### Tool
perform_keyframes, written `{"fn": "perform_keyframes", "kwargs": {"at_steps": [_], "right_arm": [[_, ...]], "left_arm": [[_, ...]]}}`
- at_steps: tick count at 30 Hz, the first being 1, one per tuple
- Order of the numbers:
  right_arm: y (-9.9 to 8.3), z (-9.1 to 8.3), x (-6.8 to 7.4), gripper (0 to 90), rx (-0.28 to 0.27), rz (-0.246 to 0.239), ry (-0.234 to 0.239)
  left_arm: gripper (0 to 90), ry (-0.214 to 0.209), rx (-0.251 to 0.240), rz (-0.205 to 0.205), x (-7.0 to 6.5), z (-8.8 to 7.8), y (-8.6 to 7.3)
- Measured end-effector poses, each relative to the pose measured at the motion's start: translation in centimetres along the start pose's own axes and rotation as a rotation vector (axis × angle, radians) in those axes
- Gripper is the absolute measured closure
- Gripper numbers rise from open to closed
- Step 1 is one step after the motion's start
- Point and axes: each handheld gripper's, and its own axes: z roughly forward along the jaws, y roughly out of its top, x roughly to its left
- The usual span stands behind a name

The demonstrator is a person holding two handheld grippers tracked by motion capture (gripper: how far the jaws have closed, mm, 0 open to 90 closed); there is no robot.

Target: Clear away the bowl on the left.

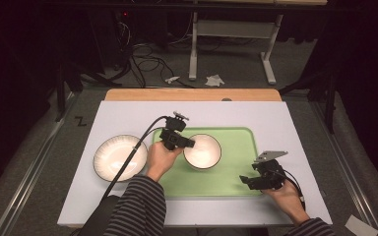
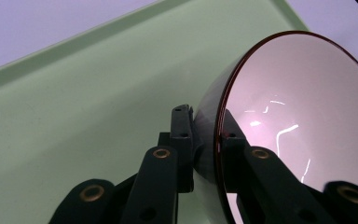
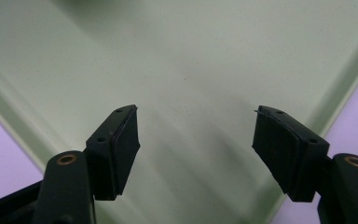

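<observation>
From the high view, my left gripper [image 1: 187, 142] pinches the near-left rim of the white bowl [image 1: 203, 151], which sits on the green tray [image 1: 236, 169] beside a ribbed plate [image 1: 114, 157] on the bench [image 1: 128, 115]. In the left gripper view, my fingers [image 2: 182, 140] clamp the dark rim of the bowl [image 2: 298, 121], one inside, one outside; I should keep that pinch firm and lift level so it won't swing. In the right gripper view, my right gripper [image 3: 196, 135] hangs spread wide and empty over the tray [image 3: 191, 56], ready to steady it.
</observation>
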Motion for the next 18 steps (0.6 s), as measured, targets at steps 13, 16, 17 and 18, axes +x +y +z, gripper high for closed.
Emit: {"fn": "perform_keyframes", "kwargs": {"at_steps": [13, 16, 17, 18], "right_arm": [[0.0, 0.0, -0.1, 32.6, -0.002, -0.001, 0.008], [0.0, 0.0, -0.1, 32.7, 0.0, 0.001, 0.004], [0.0, 0.0, -0.1, 32.7, 0.0, -0.002, 0.004], [0.0, 0.0, 0.0, 32.7, -0.001, -0.003, 0.005]], "left_arm": [[80.5, 0.047, -0.01, -0.029, 0.8, 2.5, -0.1], [80.5, 0.043, -0.007, -0.053, 0.9, 3.0, -0.1], [80.5, 0.044, -0.013, -0.053, 0.8, 3.1, -0.2], [80.5, 0.048, -0.017, -0.053, 0.8, 3.2, -0.2]]}}
